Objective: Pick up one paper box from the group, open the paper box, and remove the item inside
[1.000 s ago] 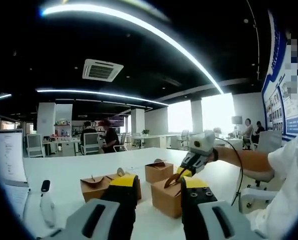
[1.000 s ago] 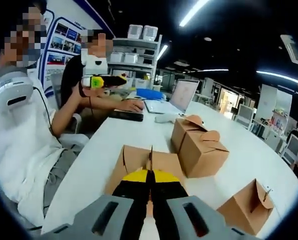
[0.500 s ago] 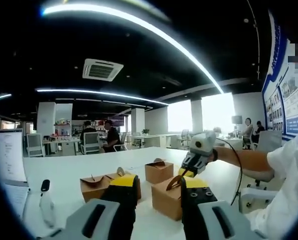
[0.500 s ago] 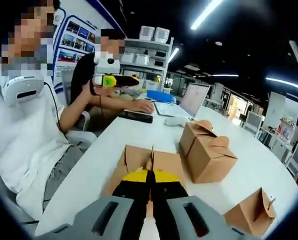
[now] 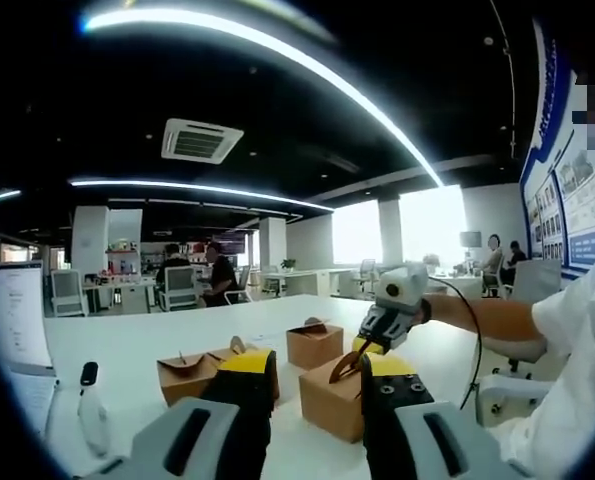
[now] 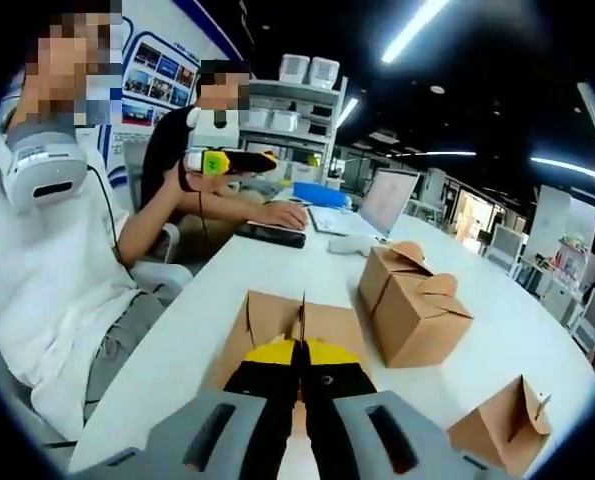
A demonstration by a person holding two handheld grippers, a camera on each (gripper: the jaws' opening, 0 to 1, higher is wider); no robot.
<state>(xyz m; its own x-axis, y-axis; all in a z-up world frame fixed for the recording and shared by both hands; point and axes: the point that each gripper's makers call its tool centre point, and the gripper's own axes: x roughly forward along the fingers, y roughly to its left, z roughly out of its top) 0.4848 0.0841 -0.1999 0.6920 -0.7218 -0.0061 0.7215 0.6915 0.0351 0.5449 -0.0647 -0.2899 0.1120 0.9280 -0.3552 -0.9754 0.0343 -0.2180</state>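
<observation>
Almost nothing has moved since the earlier frames: your right gripper (image 6: 299, 372) stays clamped on the top flap (image 6: 301, 318) of the nearest paper box (image 6: 277, 330), and the right gripper view has only tilted slightly.

In the left gripper view your right gripper (image 5: 361, 352) comes in from the right, jaws pinched together on the curved flap (image 5: 343, 363) on top of the front paper box (image 5: 329, 400). That box sits on the white table (image 5: 147, 340) near its front edge, partly hidden behind your left gripper (image 5: 317, 385).

Your left gripper's jaws stand apart, holding nothing, raised in front of the boxes.

3 boxes show in the left gripper view: the pinched one, a second box (image 5: 185, 376) to its left behind the left jaw, and a third box (image 5: 314, 342) farther back, between the 2. All 3 are brown cardboard with tabbed tops.

In the right gripper view the pinched box lies just ahead of the closed jaws. A second box (image 6: 415, 306), closed, stands near it on the right, and a third box (image 6: 505, 425) sits at the table's lower right edge, well apart.

A laptop (image 6: 375, 202) and a mouse (image 6: 347, 243) sit at the far end of the table. A white remote-like device (image 5: 92, 412) lies near the left edge in the left gripper view, beside a monitor (image 5: 17, 315).

Your white sleeve (image 6: 37, 270) is on the left. A seated person (image 6: 187, 190) sits behind.
</observation>
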